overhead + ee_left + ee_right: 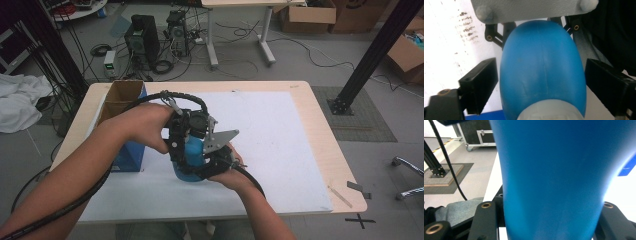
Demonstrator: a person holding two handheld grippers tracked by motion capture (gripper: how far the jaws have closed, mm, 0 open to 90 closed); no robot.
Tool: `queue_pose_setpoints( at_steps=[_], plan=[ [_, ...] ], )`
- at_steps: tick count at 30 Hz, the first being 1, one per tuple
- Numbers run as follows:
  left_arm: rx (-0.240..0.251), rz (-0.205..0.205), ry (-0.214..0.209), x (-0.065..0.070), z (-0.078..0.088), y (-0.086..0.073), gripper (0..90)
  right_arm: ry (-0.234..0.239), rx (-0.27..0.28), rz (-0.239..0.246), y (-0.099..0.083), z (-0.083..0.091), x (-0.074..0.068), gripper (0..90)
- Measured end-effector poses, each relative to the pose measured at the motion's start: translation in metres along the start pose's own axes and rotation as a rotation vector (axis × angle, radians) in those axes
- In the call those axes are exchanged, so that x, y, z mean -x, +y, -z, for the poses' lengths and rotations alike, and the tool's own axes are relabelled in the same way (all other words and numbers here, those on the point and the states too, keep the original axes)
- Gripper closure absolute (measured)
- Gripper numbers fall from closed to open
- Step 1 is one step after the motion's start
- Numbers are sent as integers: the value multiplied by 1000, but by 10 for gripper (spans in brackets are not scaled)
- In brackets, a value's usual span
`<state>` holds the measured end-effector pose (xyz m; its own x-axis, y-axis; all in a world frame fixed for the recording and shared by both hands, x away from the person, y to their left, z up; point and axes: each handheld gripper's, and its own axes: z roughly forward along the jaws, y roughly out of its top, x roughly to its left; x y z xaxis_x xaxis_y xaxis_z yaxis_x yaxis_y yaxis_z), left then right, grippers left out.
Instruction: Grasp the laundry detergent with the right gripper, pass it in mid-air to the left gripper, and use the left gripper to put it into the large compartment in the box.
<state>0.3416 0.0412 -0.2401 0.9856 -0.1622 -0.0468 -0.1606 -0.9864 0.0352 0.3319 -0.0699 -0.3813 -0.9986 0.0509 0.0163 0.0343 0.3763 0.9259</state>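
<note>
Item: blue bottle [192, 152], between both sets of fingers, above the white sheet [280, 145] on the tabletop [320, 140].
Right gripper [550, 220]: fingers [485, 220] closed on the bottle's body.
Left gripper [541, 82]: fingers [477, 83] parted, flanking the bottle near its pale cap [550, 111]; small gaps each side.
Advice: likely cap work; centre left fingers before closing, keep right grip firm.

A smooth blue bottle [192, 155] stands between both sets of jaws near the worktop's front. In the left gripper view its rounded blue body [541, 67] fills the gap between the black jaws, a pale grey section at its near end.
</note>
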Motion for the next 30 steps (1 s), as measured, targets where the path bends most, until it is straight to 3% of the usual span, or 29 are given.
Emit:
queue_pose_setpoints(
  at_steps=[5, 30],
  plan=[
    [-5, 14, -3, -1, -2, -1, 165, 1, -2, 1, 0, 0, 0, 450],
    [-10, 7, 12, 0, -2, -2, 285, 1, 10, 8, 1, -1, 0, 452]
  ],
)
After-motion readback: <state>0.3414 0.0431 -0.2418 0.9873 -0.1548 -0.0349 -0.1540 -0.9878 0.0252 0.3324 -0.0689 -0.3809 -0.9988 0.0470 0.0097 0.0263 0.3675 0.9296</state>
